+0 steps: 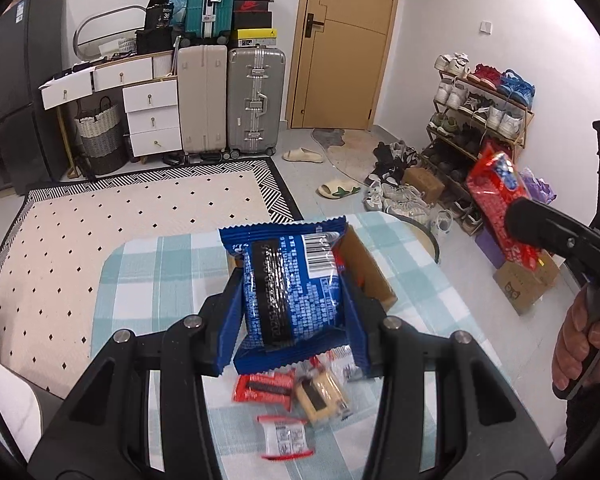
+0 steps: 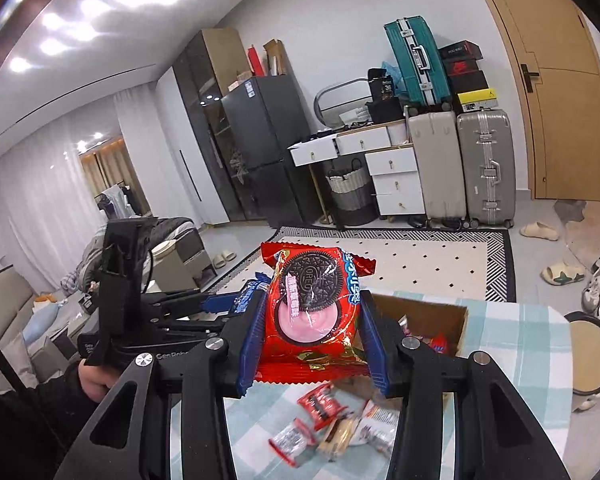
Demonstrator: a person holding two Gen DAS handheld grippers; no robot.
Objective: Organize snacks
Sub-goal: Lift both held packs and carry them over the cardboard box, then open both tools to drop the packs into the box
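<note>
Gripping blue packet (image 1: 290, 292) and red packet (image 2: 314, 312) in claws.

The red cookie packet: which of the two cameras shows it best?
The right wrist view. There the red cookie packet sits front and centre between that gripper's blue fingers, its printed cookie facing the lens. The left wrist view shows it only small, off to the right edge, partly hidden behind a black finger.

A cardboard box (image 2: 432, 316) sits on the table (image 2: 520, 344), frame centre. Small snack packets (image 2: 324, 404) lie before it. Suitcases (image 2: 460, 168) stand behind, upper right.
</note>
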